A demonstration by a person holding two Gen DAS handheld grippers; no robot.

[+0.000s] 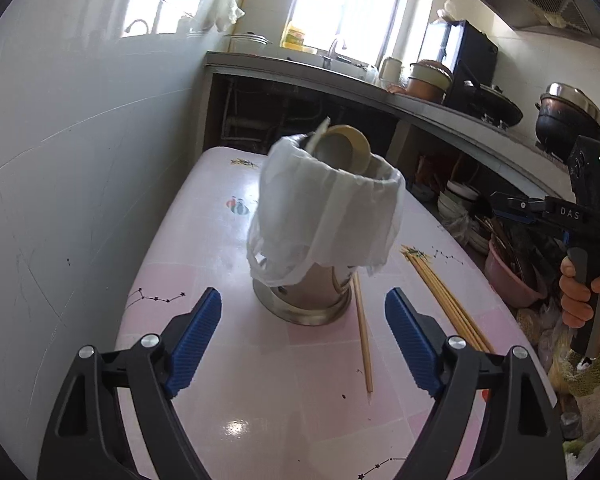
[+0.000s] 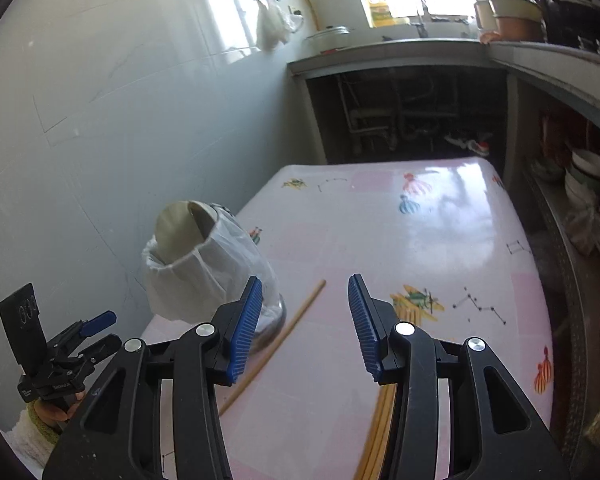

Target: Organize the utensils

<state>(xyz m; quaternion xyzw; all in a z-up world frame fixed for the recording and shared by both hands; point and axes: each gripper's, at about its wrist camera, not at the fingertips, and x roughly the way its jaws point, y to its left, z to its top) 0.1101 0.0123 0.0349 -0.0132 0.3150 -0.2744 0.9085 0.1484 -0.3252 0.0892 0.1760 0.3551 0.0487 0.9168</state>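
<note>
A metal utensil holder (image 1: 304, 300) lined with a white plastic bag (image 1: 324, 216) stands on the pink table (image 1: 236, 380); a pale ladle or spoon (image 1: 342, 148) sticks out of it. The holder also shows in the right wrist view (image 2: 204, 280). One wooden chopstick (image 1: 362, 332) lies beside its base, also in the right wrist view (image 2: 276, 344). A bundle of chopsticks (image 1: 444, 300) lies further right, under the right gripper (image 2: 380, 432). My left gripper (image 1: 303, 336) is open and empty, just in front of the holder. My right gripper (image 2: 304, 320) is open and empty above the table.
A tiled wall (image 1: 80, 160) runs along the table's left edge. A kitchen counter (image 1: 420, 108) with pots and a sink stands behind. Bowls and a pink basin (image 1: 508, 276) sit under the counter to the right of the table.
</note>
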